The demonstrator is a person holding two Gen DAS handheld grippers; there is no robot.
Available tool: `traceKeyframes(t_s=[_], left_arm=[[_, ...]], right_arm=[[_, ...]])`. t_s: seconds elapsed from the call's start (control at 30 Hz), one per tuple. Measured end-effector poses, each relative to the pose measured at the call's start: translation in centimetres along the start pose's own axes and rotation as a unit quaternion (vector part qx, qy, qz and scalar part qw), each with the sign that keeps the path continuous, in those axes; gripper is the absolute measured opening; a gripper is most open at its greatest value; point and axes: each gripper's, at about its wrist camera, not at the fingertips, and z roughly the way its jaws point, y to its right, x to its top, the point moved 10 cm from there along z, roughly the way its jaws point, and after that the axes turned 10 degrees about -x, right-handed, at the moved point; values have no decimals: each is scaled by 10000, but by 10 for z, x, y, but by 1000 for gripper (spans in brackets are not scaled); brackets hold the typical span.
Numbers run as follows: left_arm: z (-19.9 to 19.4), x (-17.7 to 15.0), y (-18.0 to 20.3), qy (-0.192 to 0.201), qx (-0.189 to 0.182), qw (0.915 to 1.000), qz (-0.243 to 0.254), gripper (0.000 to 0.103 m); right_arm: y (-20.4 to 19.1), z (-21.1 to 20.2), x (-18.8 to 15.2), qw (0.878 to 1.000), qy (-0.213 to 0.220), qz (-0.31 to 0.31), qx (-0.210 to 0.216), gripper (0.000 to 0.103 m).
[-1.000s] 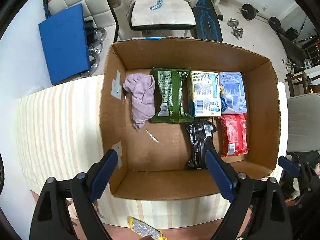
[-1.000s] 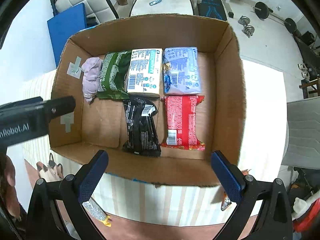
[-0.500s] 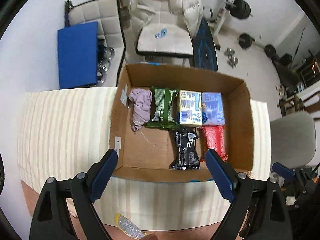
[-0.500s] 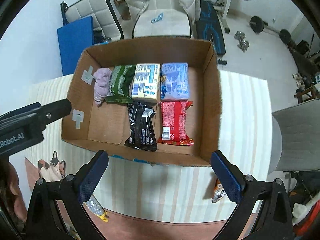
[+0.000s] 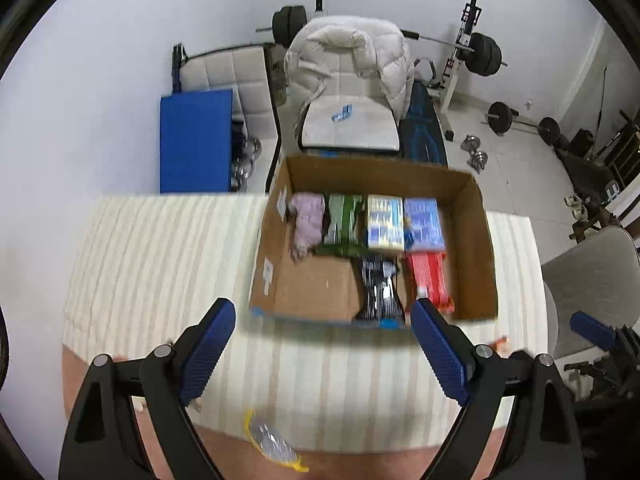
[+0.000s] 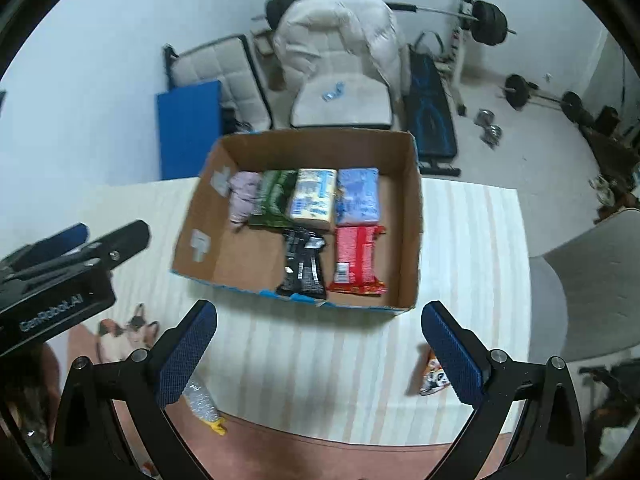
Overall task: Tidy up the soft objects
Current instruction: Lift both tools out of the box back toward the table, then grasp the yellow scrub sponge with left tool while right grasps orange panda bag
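A cardboard box (image 5: 476,264) (image 6: 410,208) stands on the striped table. Inside lie a lilac cloth (image 5: 306,220) (image 6: 242,196), a green pack (image 5: 342,224) (image 6: 274,198), a cream pack (image 5: 385,222) (image 6: 314,198), a blue pack (image 5: 423,224) (image 6: 357,196), a black pack (image 5: 378,290) (image 6: 302,266) and a red pack (image 5: 430,280) (image 6: 357,258). My left gripper (image 5: 322,344) is open and empty, high above the table in front of the box. My right gripper (image 6: 318,350) is open and empty, also in front of the box. The left gripper also shows in the right wrist view (image 6: 76,248).
A silver and yellow packet (image 5: 274,446) (image 6: 204,404) lies at the table's near edge. An orange packet (image 6: 434,378) lies at the right of the table. A pack printed with a dog (image 6: 128,330) lies at the left. Chairs, a blue mat and weights stand beyond the table.
Both grippers have pulled up and back from the box, which now looks smaller and farther. Both stay open and empty. The box contents have not moved.
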Motion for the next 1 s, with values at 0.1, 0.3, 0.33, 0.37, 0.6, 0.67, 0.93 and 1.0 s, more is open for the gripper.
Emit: traceKeyframes(t_s=[0.1,0.3,0.33,0.37,0.6,0.67,0.93,1.0], left_arm=[[13,-38,-14,-320,-162,9987,-363,90],[72,-138,-65,-1267,-258,9802,-1501,90],[83,-157,-77,-1418,-213,9739,-1759,90],[89,-175,-85,-1508,-219,9684,-1973,90],[148,-268,-119,-2204,-444,9147,-3357,84],[160,-278,-123,-2287,-405,9095,-3448,81],[185,-279,-112,-2439,-341,9159,-3169,48],[187,-274,-107,-2424,-275,9230,-2976,46]], right_arm=[[21,5,-25,9997,-194,139,-2,103],[95,70,-97,9879,-1211,928,-268,103],[105,84,-109,9846,-1334,1100,-262,103],[113,97,-118,9816,-1437,1219,-314,103],[142,165,-159,9642,-1946,1723,-516,103],[141,179,-162,9616,-2012,1804,-472,103],[145,218,-157,9537,-2201,1973,-553,97],[149,226,-155,9496,-2249,2109,-574,92]])
